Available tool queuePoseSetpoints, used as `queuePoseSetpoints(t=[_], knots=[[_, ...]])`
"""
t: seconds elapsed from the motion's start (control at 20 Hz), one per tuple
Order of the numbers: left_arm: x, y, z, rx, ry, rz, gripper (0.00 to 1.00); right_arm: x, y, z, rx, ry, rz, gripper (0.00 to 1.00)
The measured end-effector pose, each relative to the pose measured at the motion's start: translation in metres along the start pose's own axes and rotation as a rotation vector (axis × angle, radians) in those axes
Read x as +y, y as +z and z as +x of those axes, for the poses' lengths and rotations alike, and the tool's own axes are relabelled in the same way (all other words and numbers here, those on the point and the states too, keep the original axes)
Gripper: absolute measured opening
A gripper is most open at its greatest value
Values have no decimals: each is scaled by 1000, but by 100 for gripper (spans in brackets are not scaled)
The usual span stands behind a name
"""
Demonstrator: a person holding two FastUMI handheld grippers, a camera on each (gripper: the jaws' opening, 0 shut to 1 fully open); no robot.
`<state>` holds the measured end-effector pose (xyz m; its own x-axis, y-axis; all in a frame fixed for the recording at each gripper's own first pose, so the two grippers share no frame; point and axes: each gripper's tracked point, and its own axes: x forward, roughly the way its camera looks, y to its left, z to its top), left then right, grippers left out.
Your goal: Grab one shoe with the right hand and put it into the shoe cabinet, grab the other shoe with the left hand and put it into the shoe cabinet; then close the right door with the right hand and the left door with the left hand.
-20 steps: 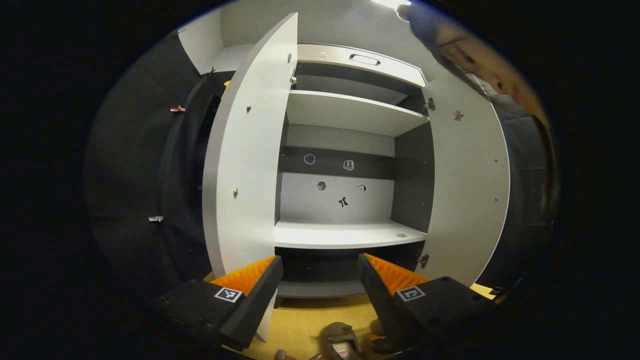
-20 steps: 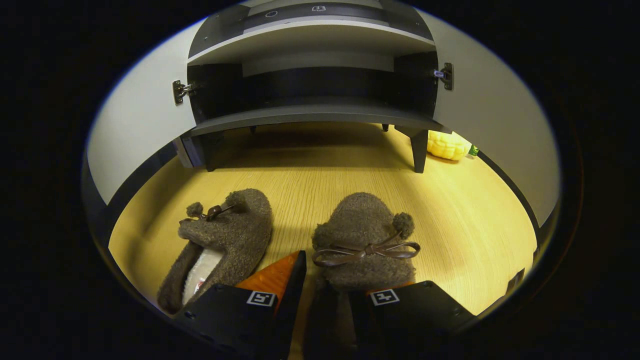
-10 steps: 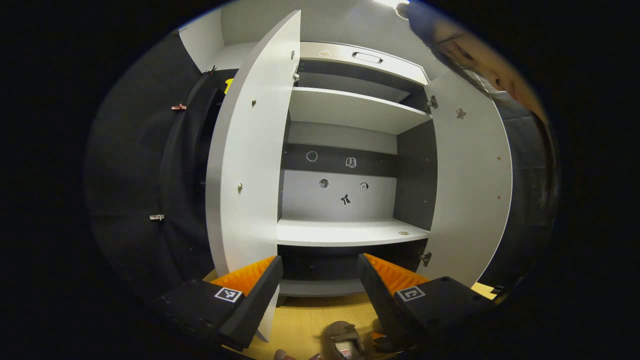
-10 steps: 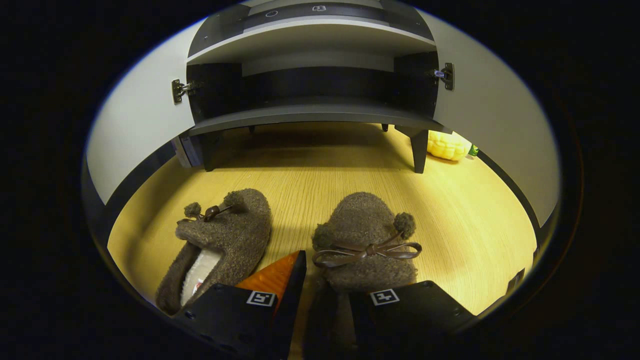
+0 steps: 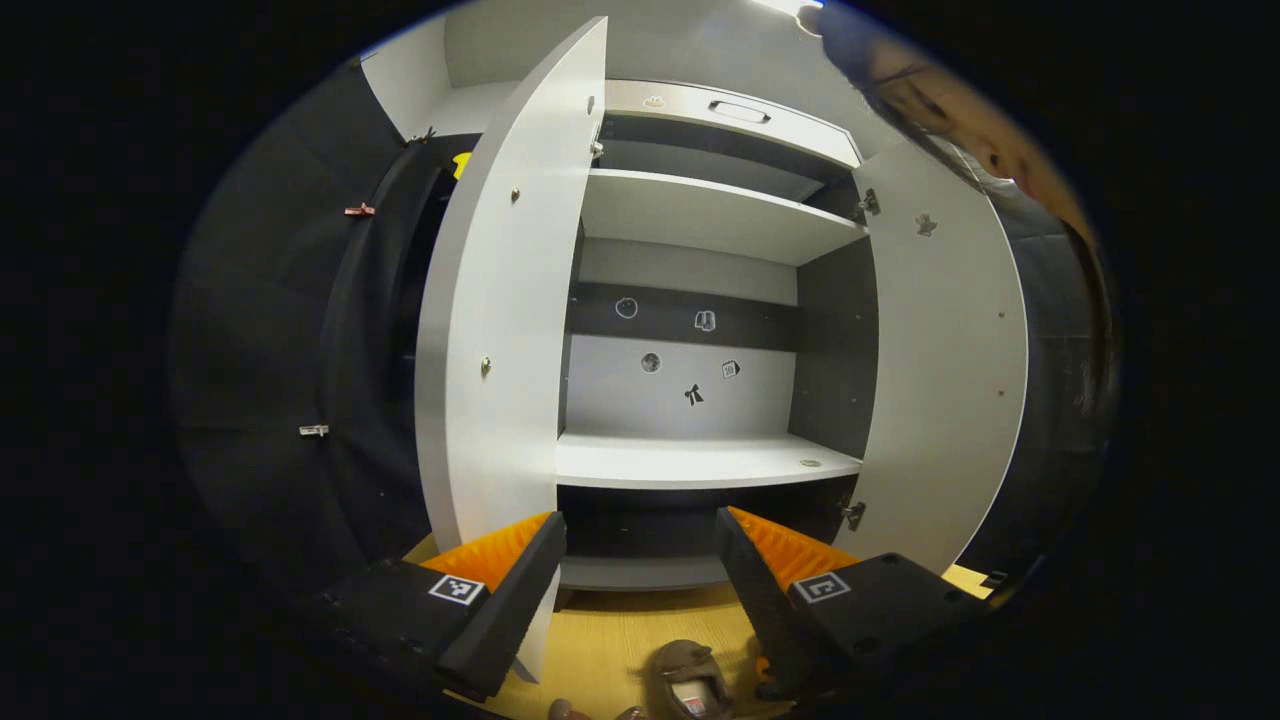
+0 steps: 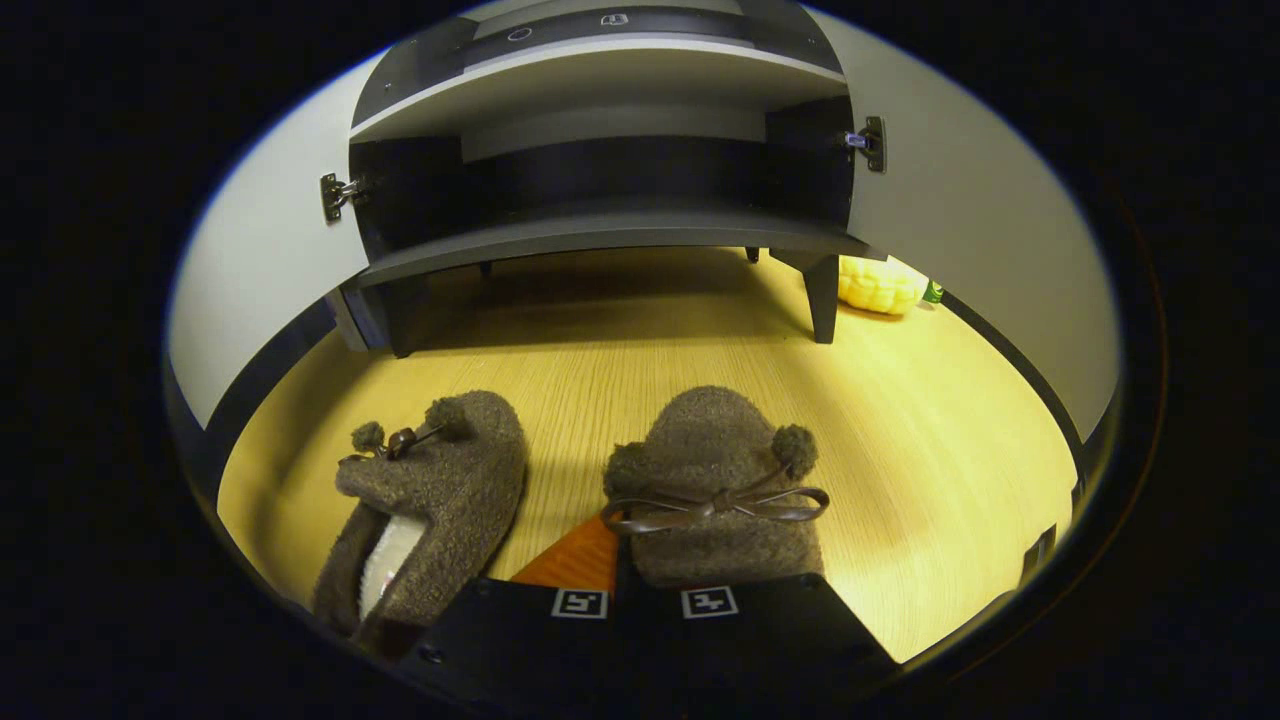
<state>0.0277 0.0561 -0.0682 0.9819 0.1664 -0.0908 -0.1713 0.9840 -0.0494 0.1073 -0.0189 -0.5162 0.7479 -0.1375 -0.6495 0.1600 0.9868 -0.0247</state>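
- Two views, left gripper view first: the left gripper [image 5: 640, 560] is hanging released, jaws wide, facing the shoe cabinet [image 5: 700, 460], both doors swung out. It is best waiting clear of the left door [image 5: 500, 330]. One slipper [image 5: 690, 685] is peeking in at 6 o'clock, cut off.
- Right gripper view: the right gripper [image 6: 615, 560] is clenching on the right slipper [image 6: 715, 480] near its heel; a straight lift toward the bottom shelf [image 6: 600, 235] at 12 o'clock looks best. Contact is hidden under the gripper body. The left slipper [image 6: 430, 500] is lying at 8 o'clock on the floor [image 6: 930, 450].

Yellow toy [image 6: 880, 284] on wood floor [image 6: 930, 440], w/ stickers [image 5: 693, 394].
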Motion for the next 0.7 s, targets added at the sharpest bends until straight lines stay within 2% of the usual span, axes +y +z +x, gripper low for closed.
queuePoseSetpoints(t=[0.45, 0.55, 0.7], knots=[[-2, 3, 2, 4, -9, -9, 96, 1, 9, -9, 6, 25, -60, 12], [-6, 7, 0, 1, -20, -9, 96, 4, 25, -23, -11, 53, -33, 12], [-13, 14, -8, 3, -42, -2, 96, 3, 67, -54, -70, 73, -60, 12]])
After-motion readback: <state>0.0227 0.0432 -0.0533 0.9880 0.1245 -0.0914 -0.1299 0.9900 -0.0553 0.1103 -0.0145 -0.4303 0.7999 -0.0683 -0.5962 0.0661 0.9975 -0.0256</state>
